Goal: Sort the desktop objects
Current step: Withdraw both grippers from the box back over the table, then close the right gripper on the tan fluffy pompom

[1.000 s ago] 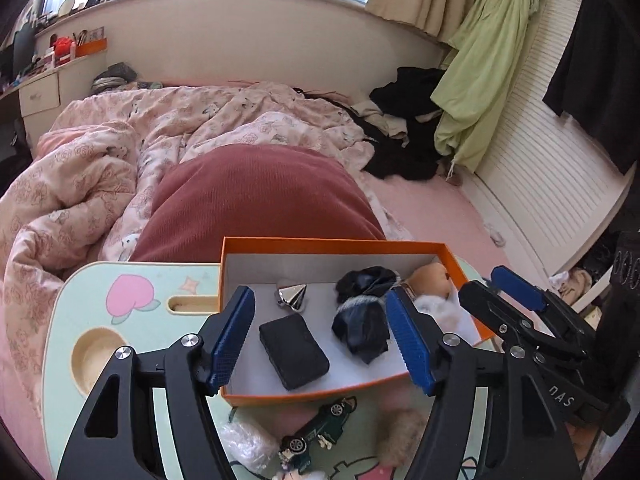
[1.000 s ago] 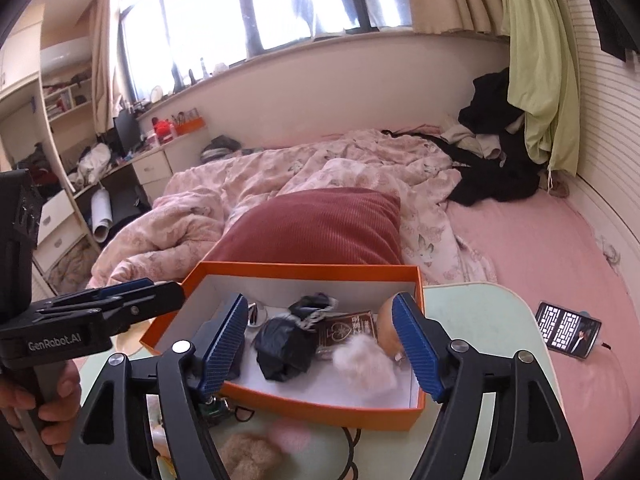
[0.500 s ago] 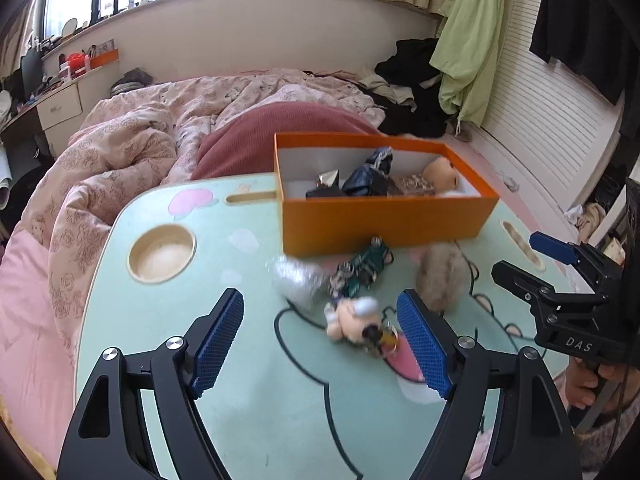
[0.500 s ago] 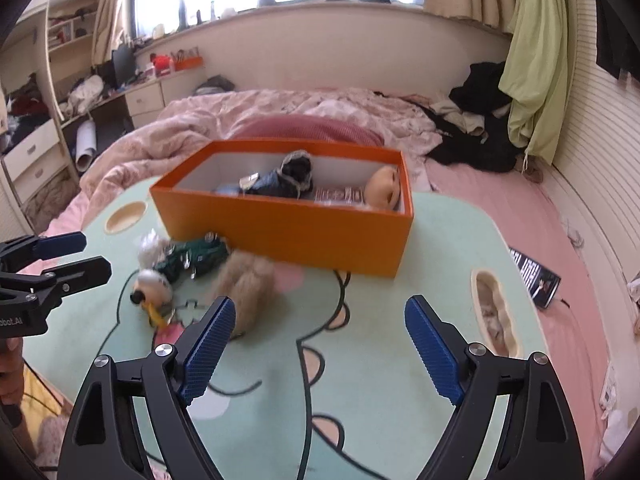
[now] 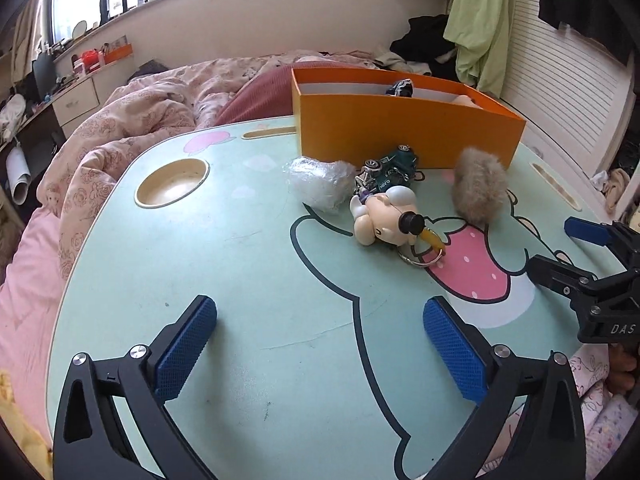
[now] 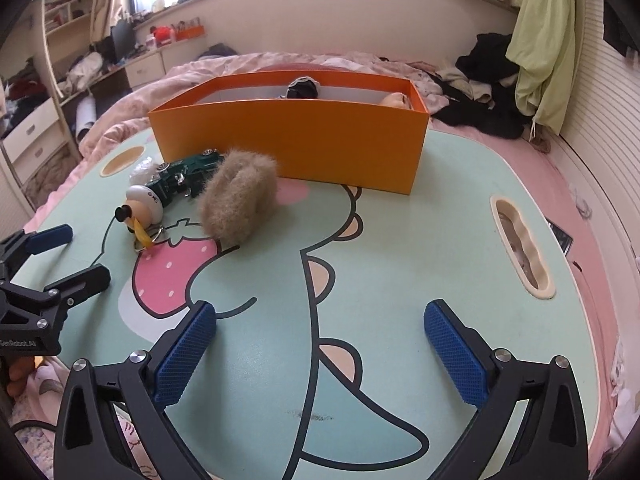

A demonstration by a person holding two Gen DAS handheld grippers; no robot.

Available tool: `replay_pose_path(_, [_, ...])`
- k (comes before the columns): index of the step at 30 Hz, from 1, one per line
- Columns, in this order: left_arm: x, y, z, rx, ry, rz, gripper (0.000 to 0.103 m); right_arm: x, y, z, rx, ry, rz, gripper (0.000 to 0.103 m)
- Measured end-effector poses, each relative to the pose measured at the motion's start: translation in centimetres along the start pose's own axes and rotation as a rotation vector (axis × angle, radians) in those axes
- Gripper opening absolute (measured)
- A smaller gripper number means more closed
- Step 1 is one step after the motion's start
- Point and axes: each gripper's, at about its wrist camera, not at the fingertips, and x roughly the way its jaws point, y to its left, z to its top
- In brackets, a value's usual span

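Note:
An orange box (image 5: 400, 136) (image 6: 296, 144) stands at the far side of a mint green lap table (image 5: 224, 272) (image 6: 400, 240), with several items inside. In front of it lie a clear plastic wad (image 5: 322, 178), a green toy car (image 5: 390, 168) (image 6: 186, 172), a cartoon head keychain (image 5: 384, 216) (image 6: 140, 206) and a brown fluffy ball (image 5: 480, 188) (image 6: 238, 200). My left gripper (image 5: 320, 344) is open and empty above the table's near edge. My right gripper (image 6: 320, 344) is open and empty too, right of the left one.
A round cup recess (image 5: 172, 182) sits at the table's left and a slot (image 6: 520, 248) at its right. Behind the table lie a pink duvet (image 5: 132, 120) and a red pillow (image 5: 256, 92). A phone (image 6: 560, 236) lies on the bed at right.
Both grippers have pulled back from above the box to the table's near edge and dropped lower. The loose toys in front of the box have come into full view.

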Motion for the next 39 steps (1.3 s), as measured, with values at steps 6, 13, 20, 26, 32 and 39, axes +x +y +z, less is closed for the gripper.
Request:
replay_pose_path(6, [-0.1,0.1,0.0,0.002,-0.007,-0.003,0.103,-0.1,0.1,0.2,-0.004,-0.004,0.002,0.103])
replay_pose_path(13, [-0.1,0.0,-0.1,0.003,-0.007,-0.003,0.103,-0.1,0.1,0.2,-0.008,-0.005,0.004,0.103])
replay_pose_path(20, [-0.1,0.0,-0.1,0.003,-0.008,-0.004,0.103,0.0,0.1,0.4,-0.014,-0.004,0.012,0.103])
replay_pose_path(26, [-0.1,0.0,-0.1,0.003,-0.009,-0.006,0.103,-0.5,1.3,3.2,-0.018,-0.031,0.115,0.103])
replay_pose_path(32, [-0.1,0.0,-0.1,0.003,-0.009,-0.007,0.103,1.9,2.6,6.8,0.037,0.022,0.154,0.083])
replay_pose_path(39, [-0.1,0.0,-0.1,0.003,-0.01,-0.007,0.103,3.8,3.4,7.0,0.034,0.072,0.231,0.025])
